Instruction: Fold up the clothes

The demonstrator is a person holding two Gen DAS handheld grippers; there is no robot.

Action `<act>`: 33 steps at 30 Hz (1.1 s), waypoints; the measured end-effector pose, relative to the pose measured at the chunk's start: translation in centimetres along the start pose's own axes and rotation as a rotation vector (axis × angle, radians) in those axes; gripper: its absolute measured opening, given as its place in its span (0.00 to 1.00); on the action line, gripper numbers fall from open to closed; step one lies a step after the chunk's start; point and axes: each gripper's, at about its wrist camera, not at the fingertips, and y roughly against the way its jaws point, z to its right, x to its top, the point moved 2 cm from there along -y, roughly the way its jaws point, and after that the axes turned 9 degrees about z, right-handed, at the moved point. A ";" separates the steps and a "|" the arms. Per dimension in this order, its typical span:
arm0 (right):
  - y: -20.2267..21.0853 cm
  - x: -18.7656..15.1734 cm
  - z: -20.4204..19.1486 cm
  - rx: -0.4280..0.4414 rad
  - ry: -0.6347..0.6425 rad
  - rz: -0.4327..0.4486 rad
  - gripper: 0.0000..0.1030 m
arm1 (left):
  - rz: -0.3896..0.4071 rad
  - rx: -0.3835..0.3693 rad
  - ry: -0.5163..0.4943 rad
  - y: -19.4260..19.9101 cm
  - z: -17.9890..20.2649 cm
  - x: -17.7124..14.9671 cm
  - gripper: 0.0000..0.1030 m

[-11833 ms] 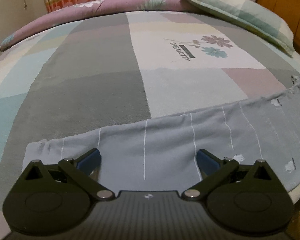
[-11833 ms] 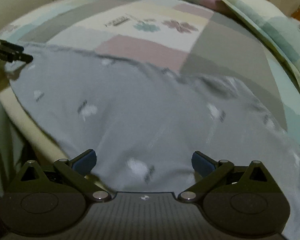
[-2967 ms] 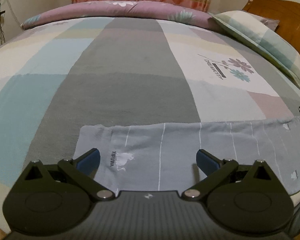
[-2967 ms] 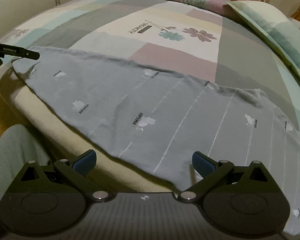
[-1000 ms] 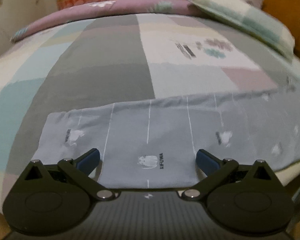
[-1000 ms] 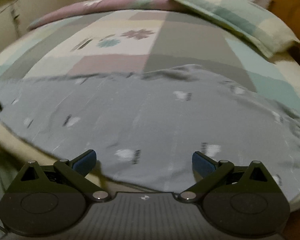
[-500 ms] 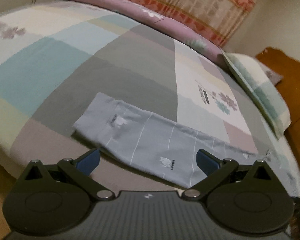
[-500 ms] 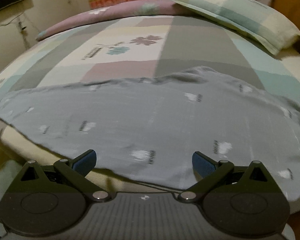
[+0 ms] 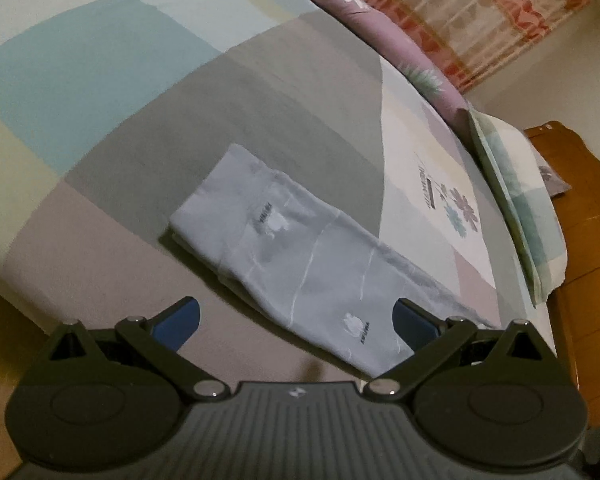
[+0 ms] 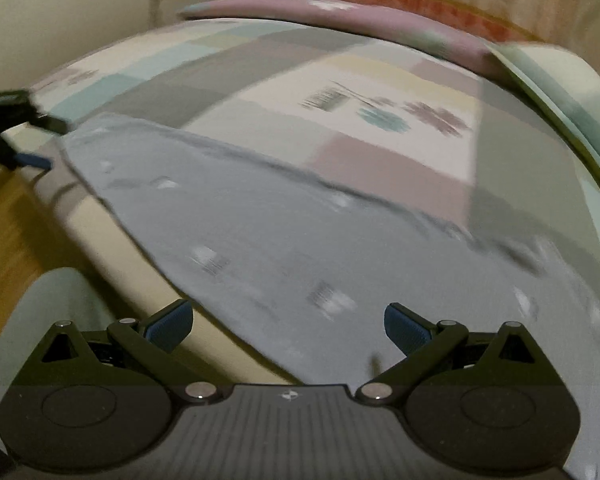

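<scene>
Grey trousers (image 9: pixel 300 264) with thin white lines and small white logos lie stretched along the near edge of the bed. In the left wrist view their narrow folded end sits ahead of my left gripper (image 9: pixel 296 318), which is open, raised and tilted, holding nothing. In the right wrist view the wider part of the trousers (image 10: pixel 300 248) spreads in front of my right gripper (image 10: pixel 288 322), open and empty over the cloth. The left gripper (image 10: pixel 32 136) shows at that view's far left, beside the trousers' end.
The patchwork bedsheet (image 9: pixel 260 92) covers the bed. A mauve rolled quilt (image 9: pixel 380 20) lies along the far side under a curtain (image 9: pixel 500 8). A checked pillow (image 9: pixel 516 200) and wooden headboard (image 9: pixel 588 248) are on the right. A person's leg (image 10: pixel 60 300) is beside the bed edge.
The left gripper has lifted, pulled back and tilted, so the trousers' end looks farther away. The right view has swung left and is blurred by motion. The trousers lie as before.
</scene>
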 end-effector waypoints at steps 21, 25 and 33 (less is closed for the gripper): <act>-13.0 9.2 -22.0 0.341 0.697 0.121 0.38 | 0.067 0.001 0.086 4.9 -0.3 1.6 0.99; -14.2 9.2 -23.4 0.331 0.746 0.116 0.29 | 0.069 -0.009 0.116 4.7 -0.7 1.5 0.99; -15.6 9.0 -24.6 0.284 0.810 0.133 0.06 | 0.061 -0.063 0.212 3.1 -1.7 1.3 0.99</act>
